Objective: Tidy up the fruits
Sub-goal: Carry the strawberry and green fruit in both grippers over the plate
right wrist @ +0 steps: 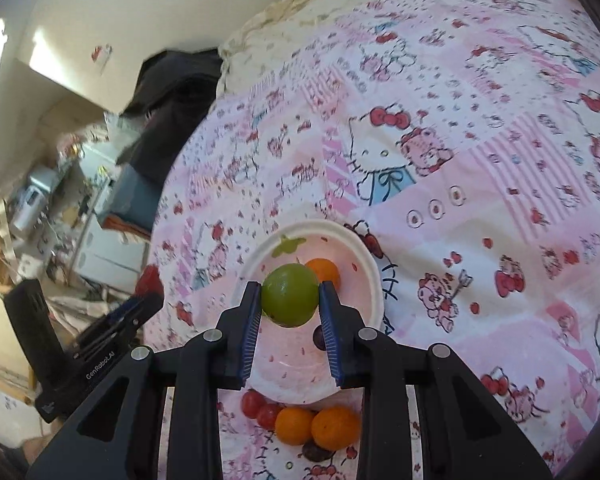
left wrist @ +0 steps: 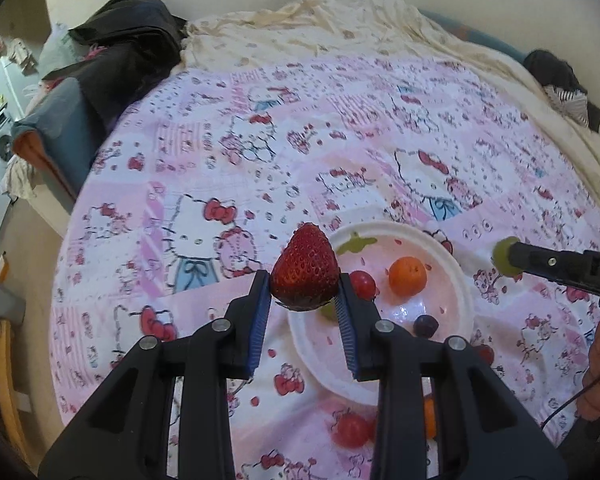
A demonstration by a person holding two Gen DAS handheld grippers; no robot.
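Note:
My left gripper (left wrist: 305, 280) is shut on a red strawberry (left wrist: 305, 270) and holds it above the left rim of a white plate (left wrist: 462, 280). The plate holds an orange fruit (left wrist: 407, 275), a red grape (left wrist: 362, 283) and a dark grape (left wrist: 426, 325). My right gripper (right wrist: 289, 294) is shut on a green grape (right wrist: 290, 294) and holds it over the plate (right wrist: 370, 268). The right gripper also shows at the right in the left wrist view (left wrist: 508, 256). On the bed in front of the plate lie two orange fruits (right wrist: 318, 426), red grapes (right wrist: 260, 408) and a dark grape (right wrist: 316, 452).
The plate lies on a pink Hello Kitty bedsheet (left wrist: 260, 152). A cream blanket (left wrist: 340, 28) is bunched at the far end. Dark clothes (left wrist: 128, 44) lie at the far left corner. The bed's left edge drops to a cluttered floor (right wrist: 60, 220).

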